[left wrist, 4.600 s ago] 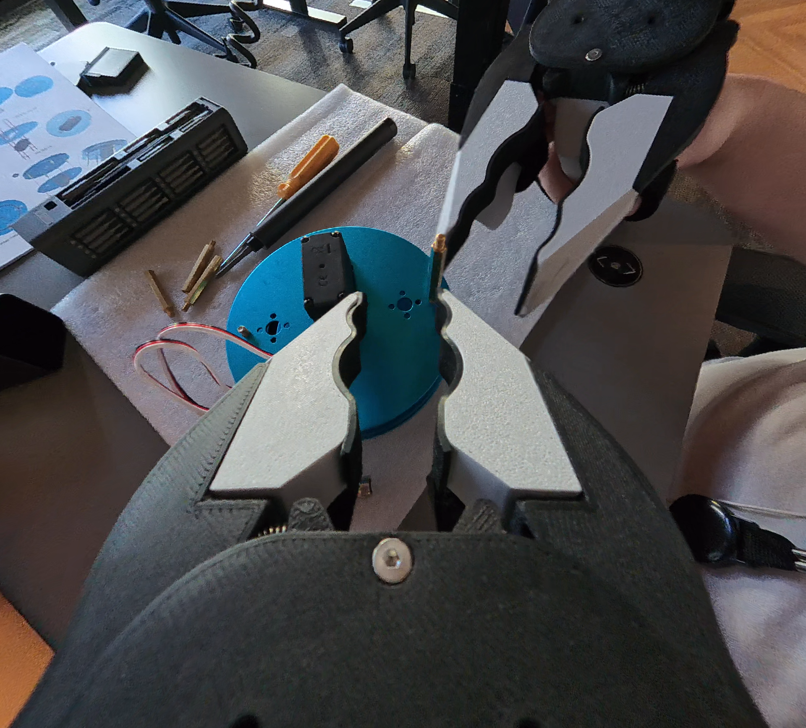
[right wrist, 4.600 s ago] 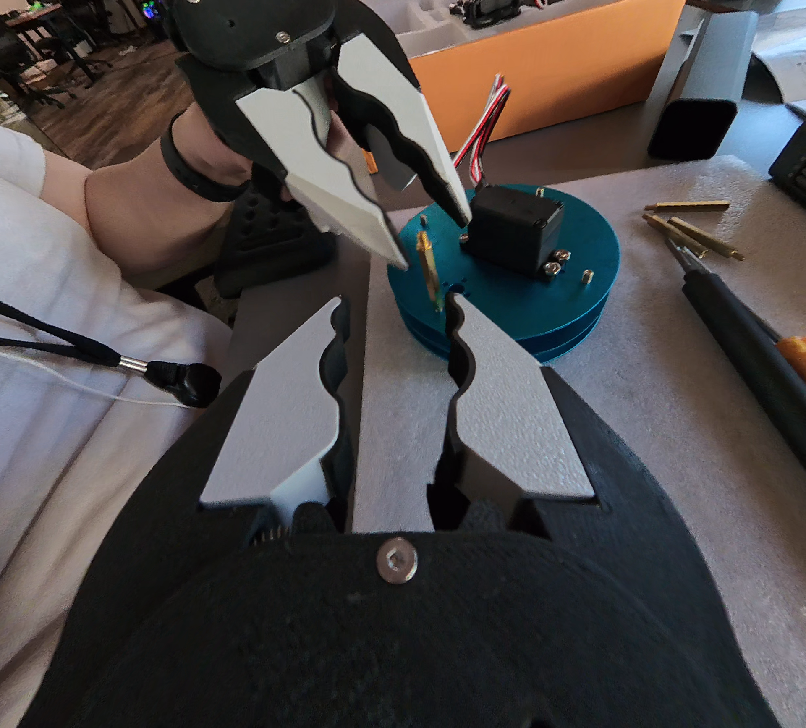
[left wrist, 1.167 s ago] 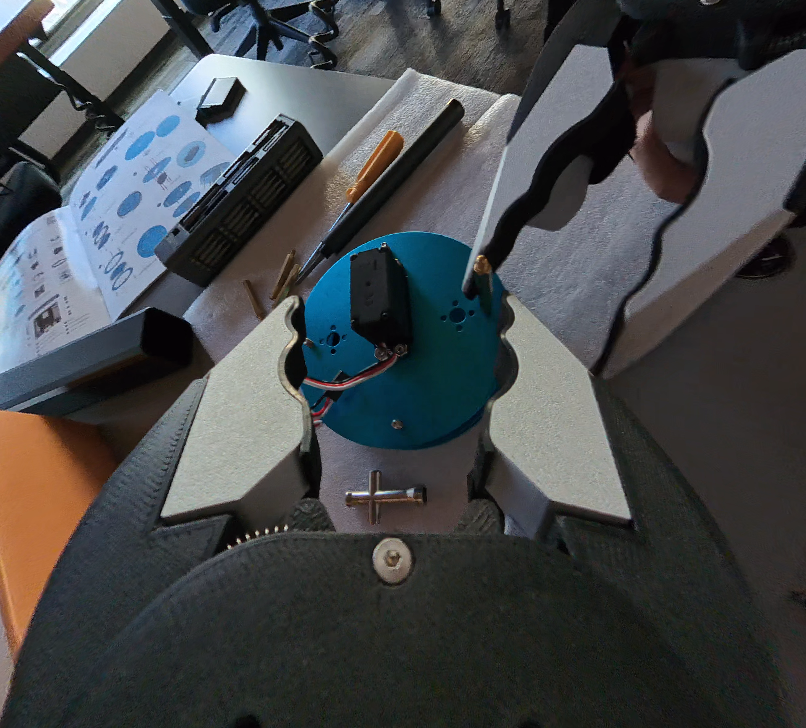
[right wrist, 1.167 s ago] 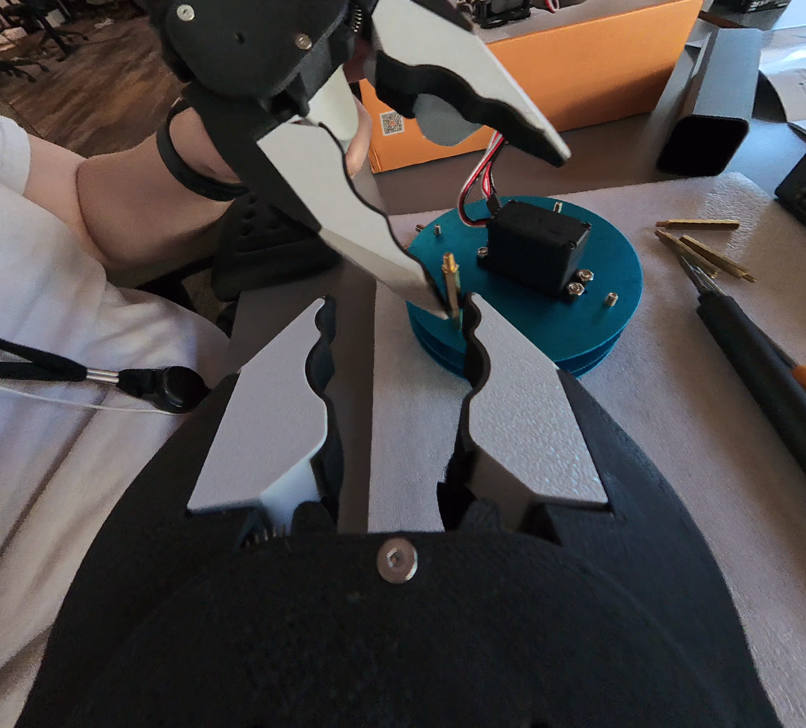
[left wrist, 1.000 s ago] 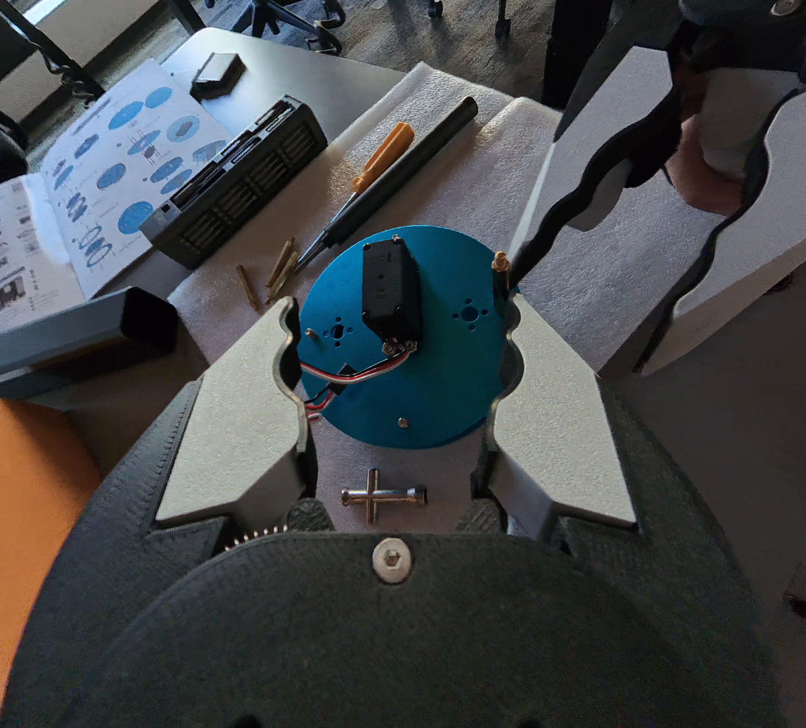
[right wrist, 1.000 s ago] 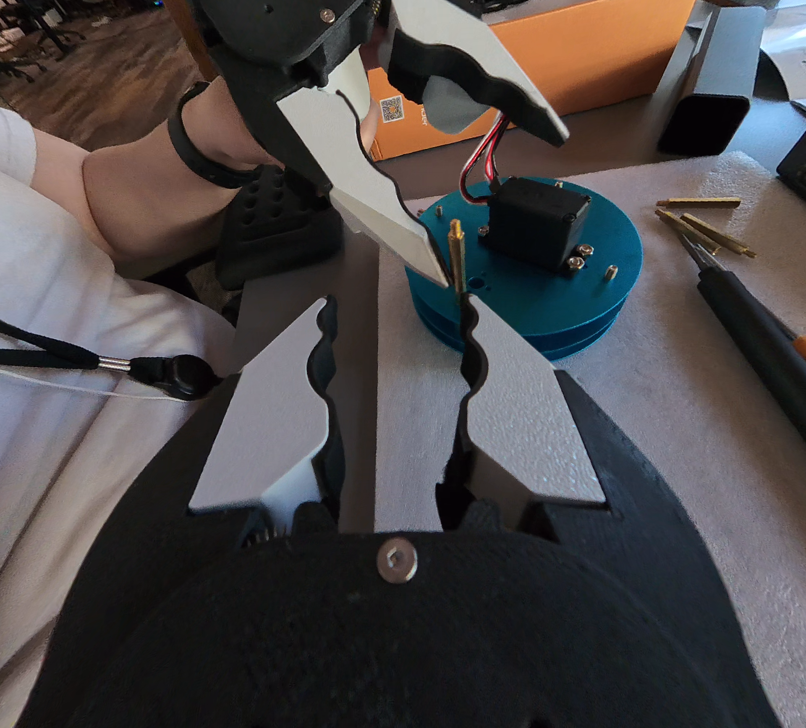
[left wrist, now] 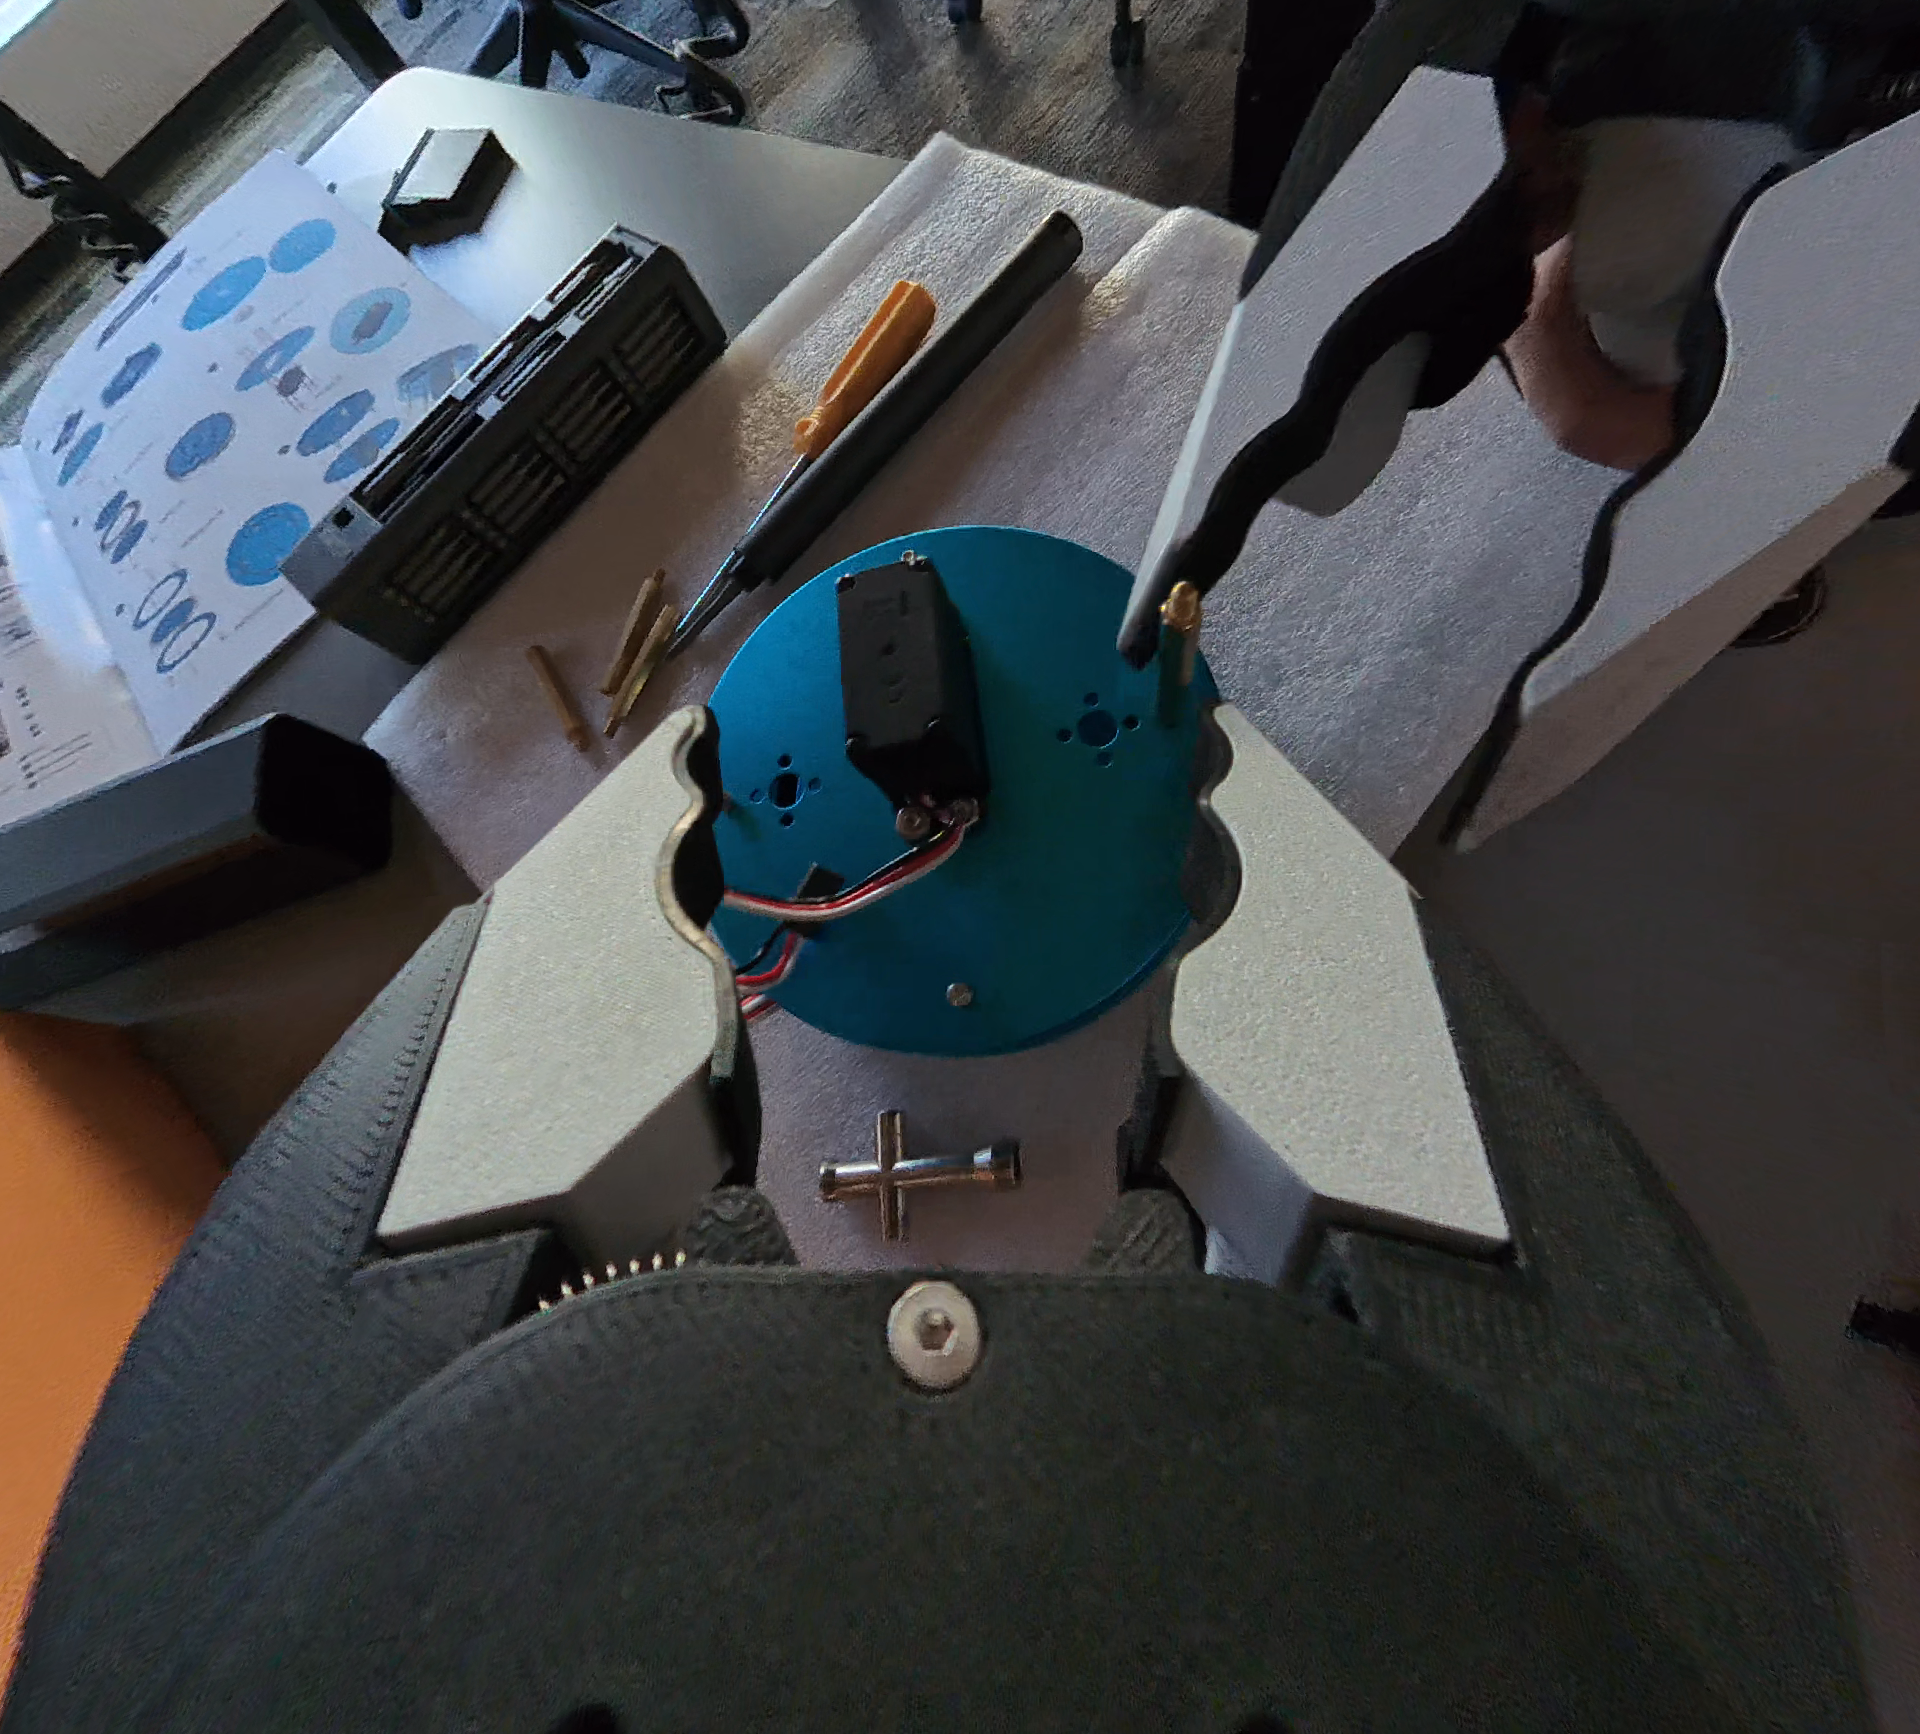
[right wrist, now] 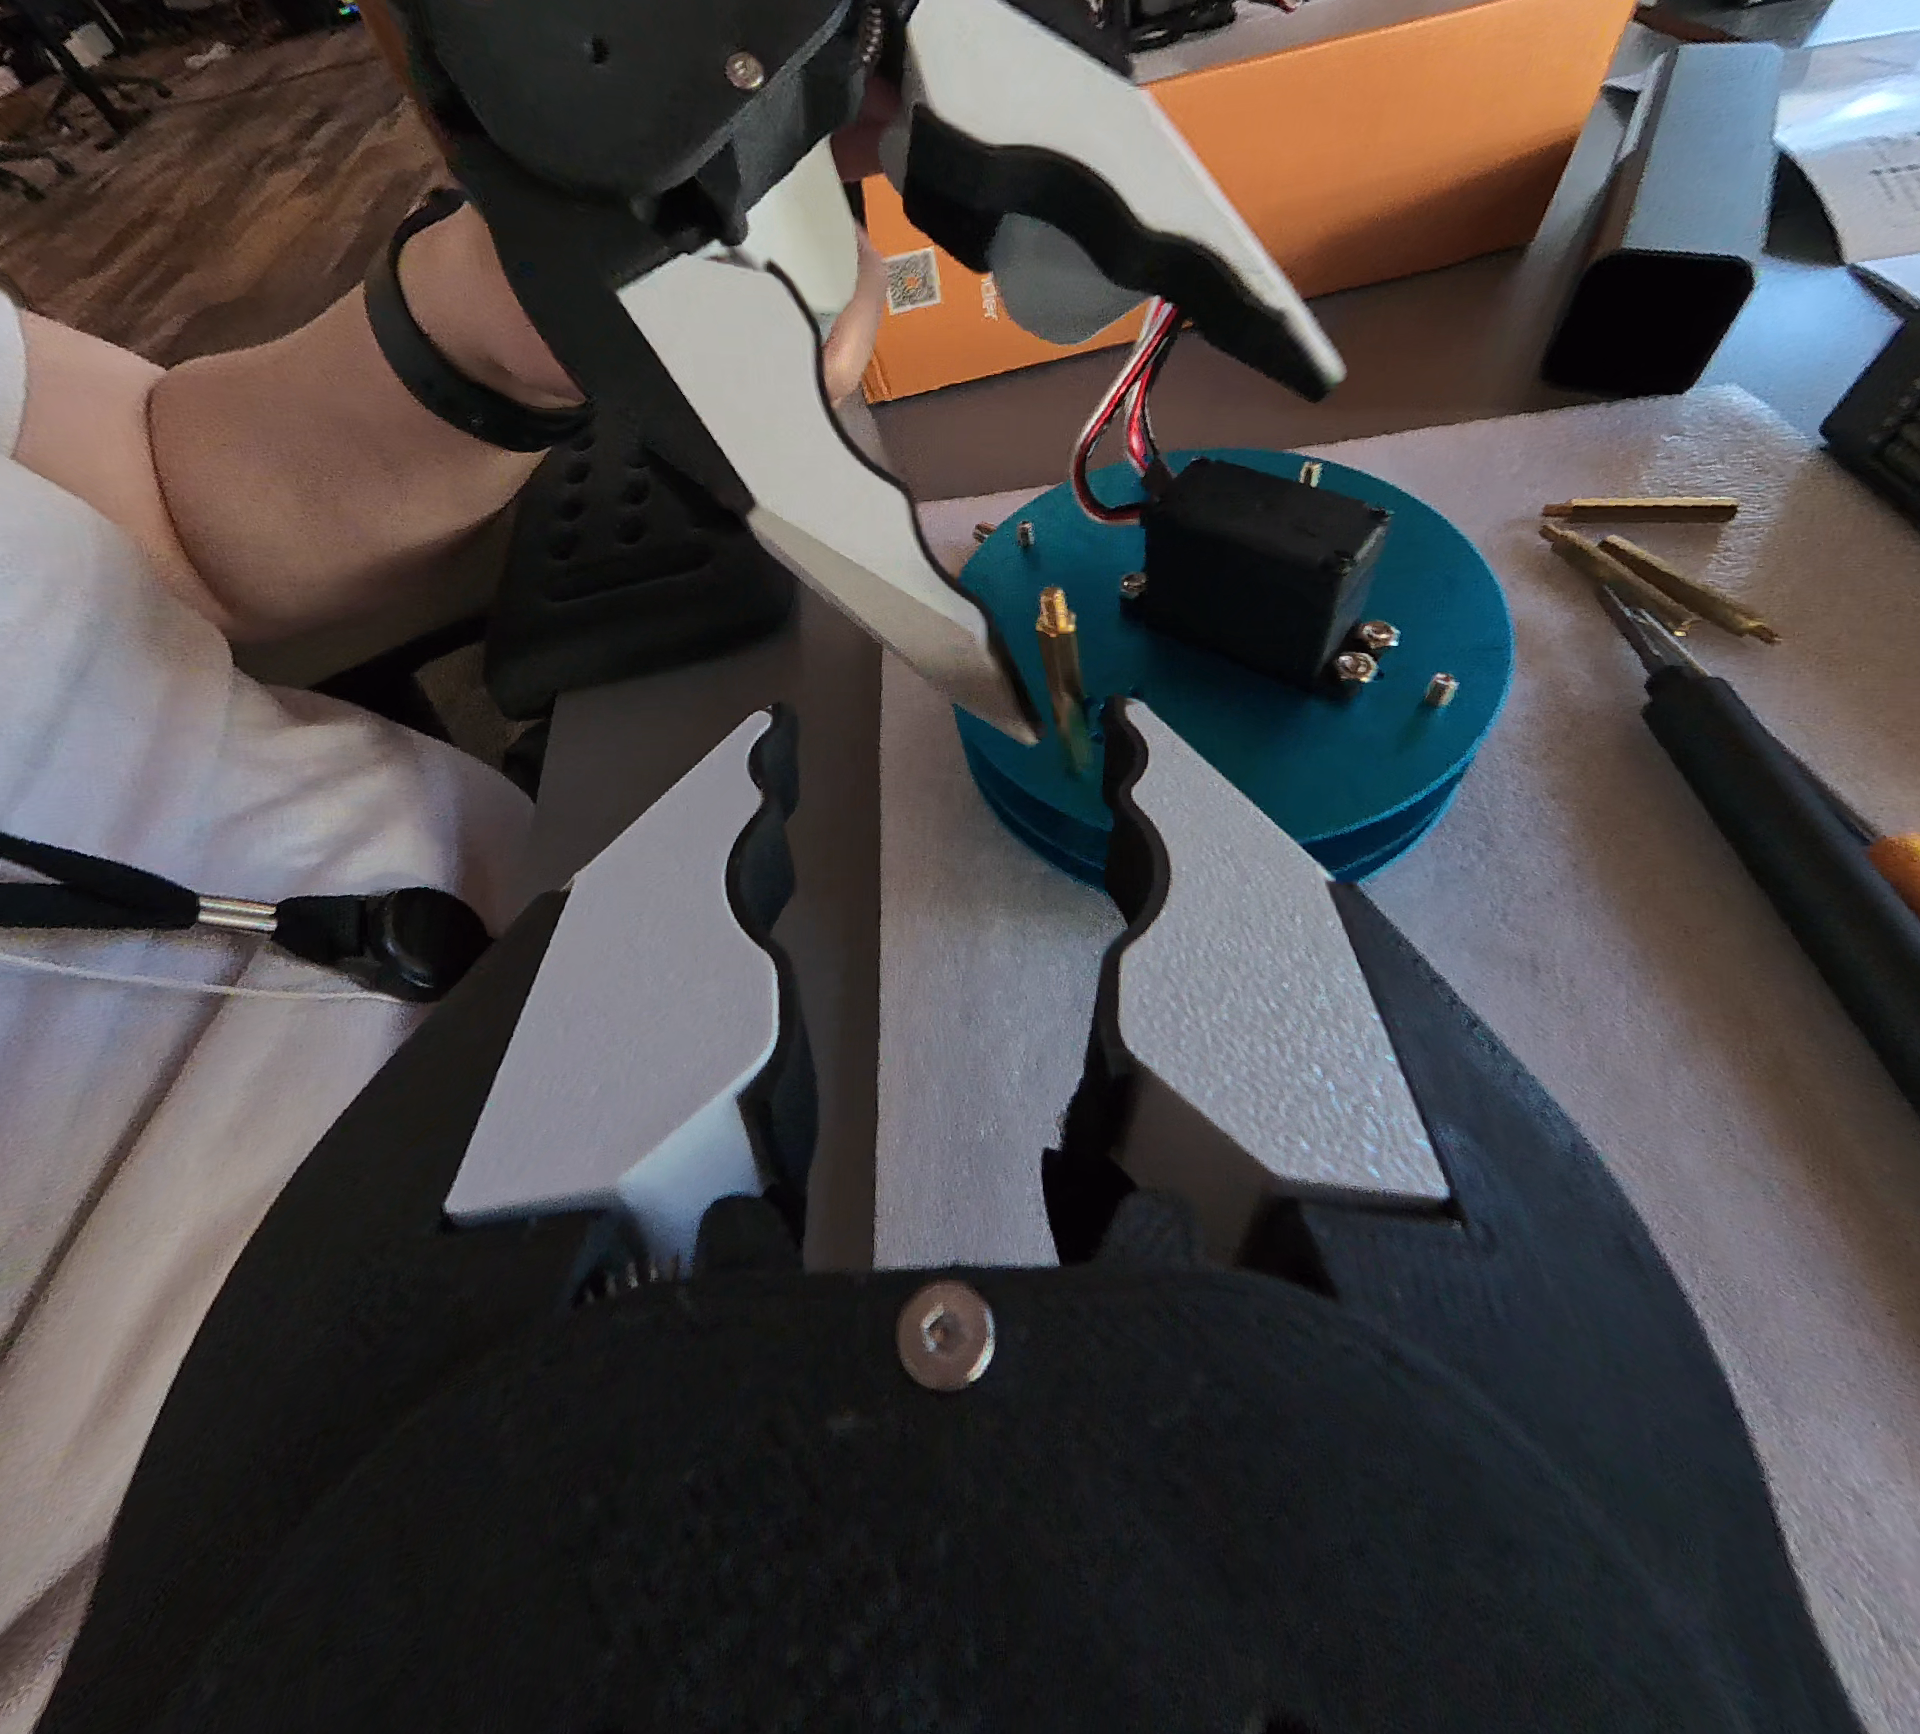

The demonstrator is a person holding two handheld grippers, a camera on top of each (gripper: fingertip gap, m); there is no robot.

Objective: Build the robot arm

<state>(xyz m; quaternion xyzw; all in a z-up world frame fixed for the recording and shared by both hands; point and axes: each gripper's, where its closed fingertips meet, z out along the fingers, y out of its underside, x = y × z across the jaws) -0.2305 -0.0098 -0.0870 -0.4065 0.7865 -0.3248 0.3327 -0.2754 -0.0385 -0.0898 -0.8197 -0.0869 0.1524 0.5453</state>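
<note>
A blue disc (left wrist: 997,915) carries a black servo (left wrist: 904,687) with red, white and black wires. A brass standoff (left wrist: 1177,656) stands upright near the disc's edge. My left gripper (left wrist: 951,739) is open and empty, with its fingers on either side of the disc. In the right wrist view the left gripper (right wrist: 1174,552) has one fingertip on the disc's edge beside the standoff (right wrist: 1060,676). My right gripper (right wrist: 945,718) is open and empty, and its right finger is right next to the standoff. The right gripper also shows in the left wrist view (left wrist: 1299,739). The disc (right wrist: 1299,770) and servo (right wrist: 1257,572) lie just past it.
A white foam mat (left wrist: 1351,624) holds loose brass standoffs (left wrist: 634,645), a black screwdriver (left wrist: 904,406), an orange-handled tool (left wrist: 862,365) and a metal cross wrench (left wrist: 914,1175). A bit case (left wrist: 499,479), an instruction sheet (left wrist: 156,396), a grey sleeve box (right wrist: 1662,209) and an orange box (right wrist: 1351,126) stand around.
My left gripper has opened wider and swung round above the disc. The standoff leaned earlier and now stands upright. My right gripper has stayed open beside it.
</note>
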